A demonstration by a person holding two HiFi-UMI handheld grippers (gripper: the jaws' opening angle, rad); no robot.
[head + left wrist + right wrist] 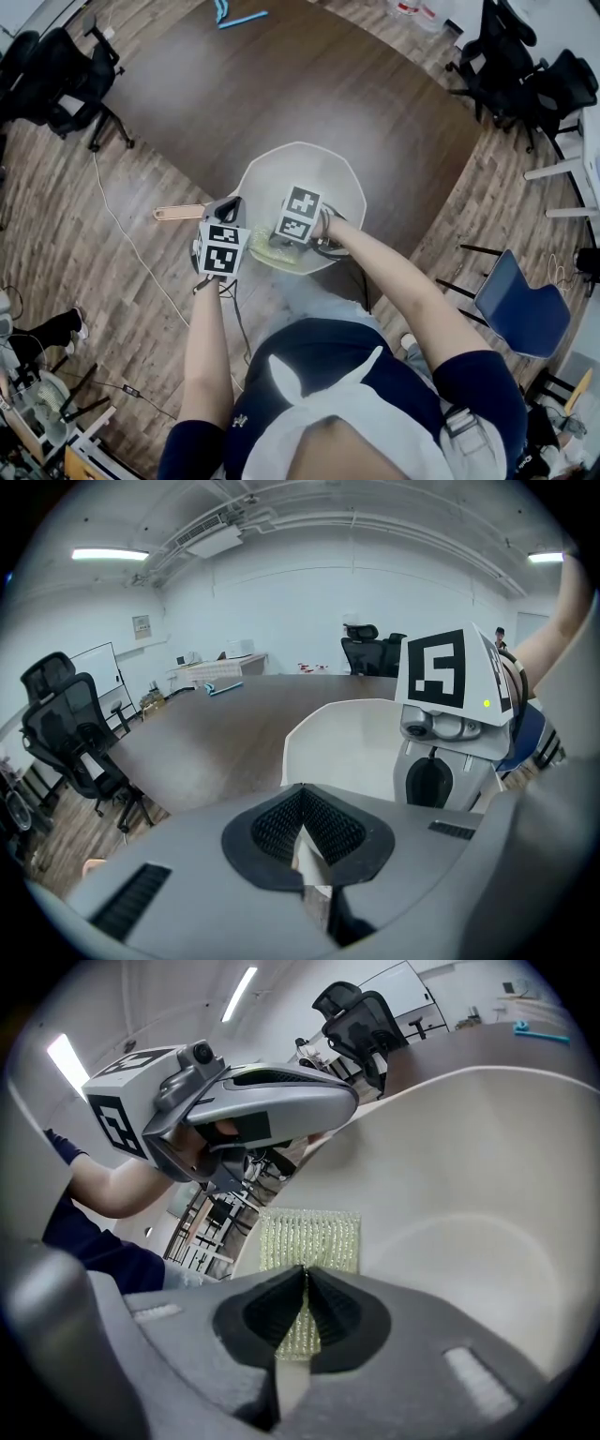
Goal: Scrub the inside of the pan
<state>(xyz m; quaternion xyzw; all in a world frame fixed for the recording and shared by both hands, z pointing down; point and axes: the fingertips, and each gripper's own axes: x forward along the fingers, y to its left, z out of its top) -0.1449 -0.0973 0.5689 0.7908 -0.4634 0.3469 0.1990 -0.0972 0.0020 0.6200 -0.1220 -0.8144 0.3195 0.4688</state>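
Quick status from my end. The pan [305,159] sits at the near end of the round brown desk [281,84], right in front of the person. Its inside is white, and its tan handle [178,213] sticks out to the left in the head view.

On the left gripper [302,829] the fingers are pressed together on a thin pale edge. The head view puts it at the pan's rim by the root of the handle, so I read it as pinching the pan there. The exact spot is under the gripper body and I can't resolve it further.

On the right gripper [305,1279] the fingers are clamped on a yellow-green scrub pad [310,1237]. The pad sticks out ahead of the fingertips and lies flat against the pan's inner wall on the near side, on the slope above the flat bottom. In the head view a yellow sliver of it shows below the right marker cube.

The right gripper is inside the pan, angled down. The left one is just outside at the rim. They're close beside each other, with no contact that I can see.

Around the desk:
- black office chairs [66,75] at far left, more at far right
- a blue chair [520,305] on the wood floor [56,234] to the right
- a cable [122,230] across the floor at left
- a blue item [242,17] at the desk's far edge
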